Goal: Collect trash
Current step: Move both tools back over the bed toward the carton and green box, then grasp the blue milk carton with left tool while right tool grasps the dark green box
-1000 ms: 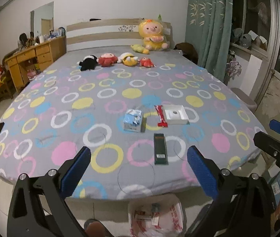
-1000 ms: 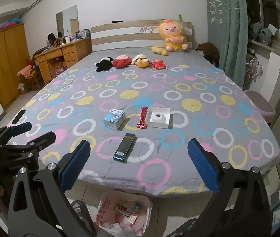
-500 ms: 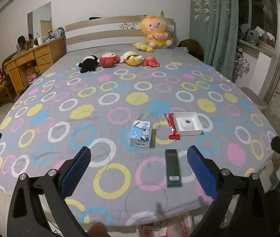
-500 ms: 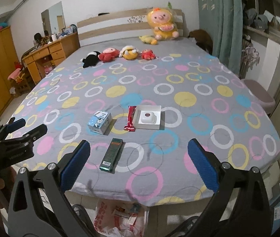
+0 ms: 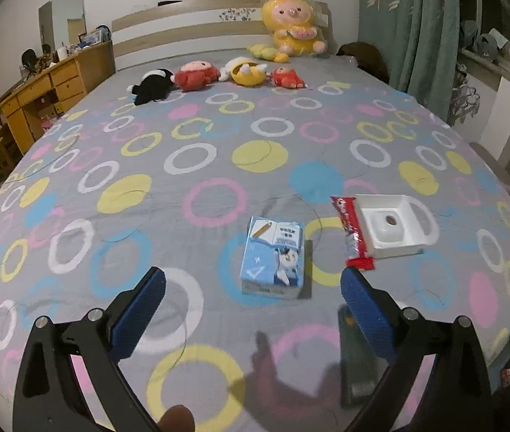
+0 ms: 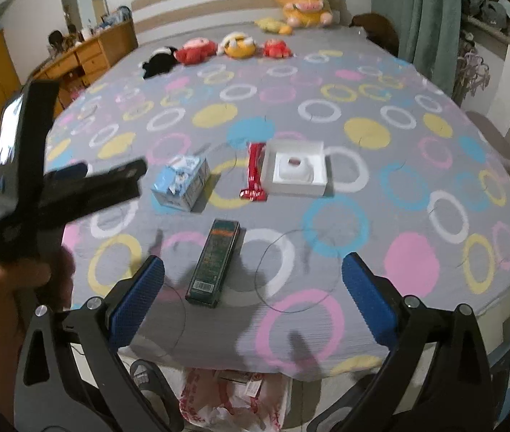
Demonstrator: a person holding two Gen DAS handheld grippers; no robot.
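Both my left gripper (image 5: 251, 298) and my right gripper (image 6: 253, 288) are spread wide and hold nothing. Collection appears barely begun: four pieces of trash lie untouched near the foot of the bed (image 6: 381, 252). These are a blue carton (image 5: 273, 256), boxy cardboard; a red wrapper (image 6: 255, 172), thin crinkled film; a white tray (image 6: 296, 167), shallow rigid plastic; and a dark green box (image 6: 213, 261), long and slim. A plastic bag (image 6: 233, 399) sits on the floor below the bed's edge.
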